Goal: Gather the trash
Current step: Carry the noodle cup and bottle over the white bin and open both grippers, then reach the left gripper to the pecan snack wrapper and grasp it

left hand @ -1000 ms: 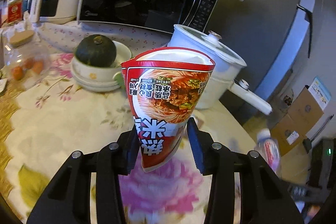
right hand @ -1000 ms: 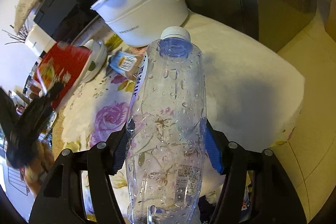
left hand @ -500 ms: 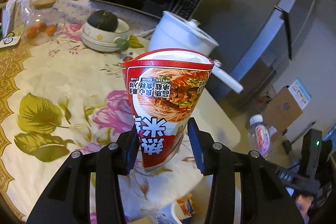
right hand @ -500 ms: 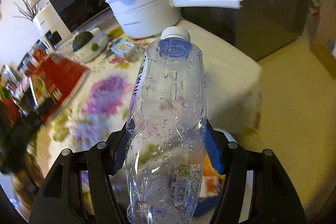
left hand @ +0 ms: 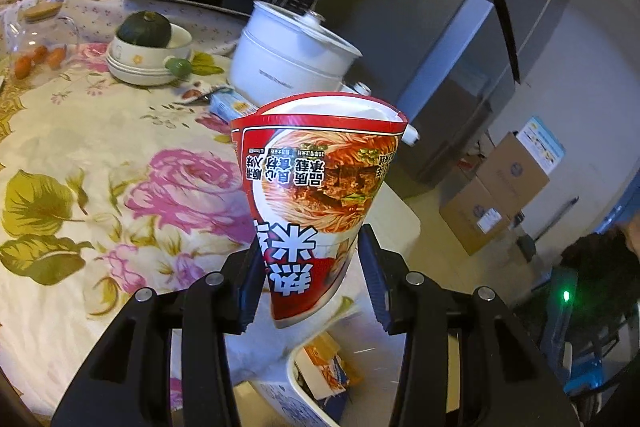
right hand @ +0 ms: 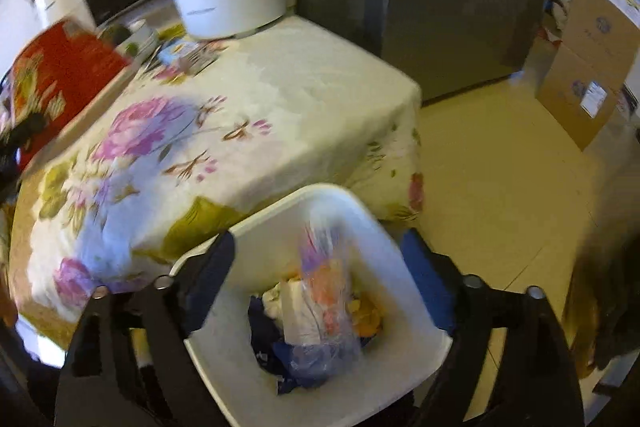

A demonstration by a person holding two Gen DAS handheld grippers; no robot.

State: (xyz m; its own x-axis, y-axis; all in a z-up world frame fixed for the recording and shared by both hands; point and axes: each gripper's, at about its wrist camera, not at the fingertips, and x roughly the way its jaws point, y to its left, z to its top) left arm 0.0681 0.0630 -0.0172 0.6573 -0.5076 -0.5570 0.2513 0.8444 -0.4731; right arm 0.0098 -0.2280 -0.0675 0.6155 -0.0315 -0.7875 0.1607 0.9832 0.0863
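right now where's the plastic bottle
In the right wrist view the plastic bottle lies blurred inside the white trash bin, on other rubbish, beside the table's corner, below the open right gripper.

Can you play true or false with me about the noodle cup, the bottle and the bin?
1. The left gripper pinches the red noodle cup. True.
2. The right gripper holds the plastic bottle. False: its jaws are spread and the bottle lies in the white bin.
3. The white bin stands on top of the table. False: it stands on the floor beside it.
4. The white pot has its lid on. True.
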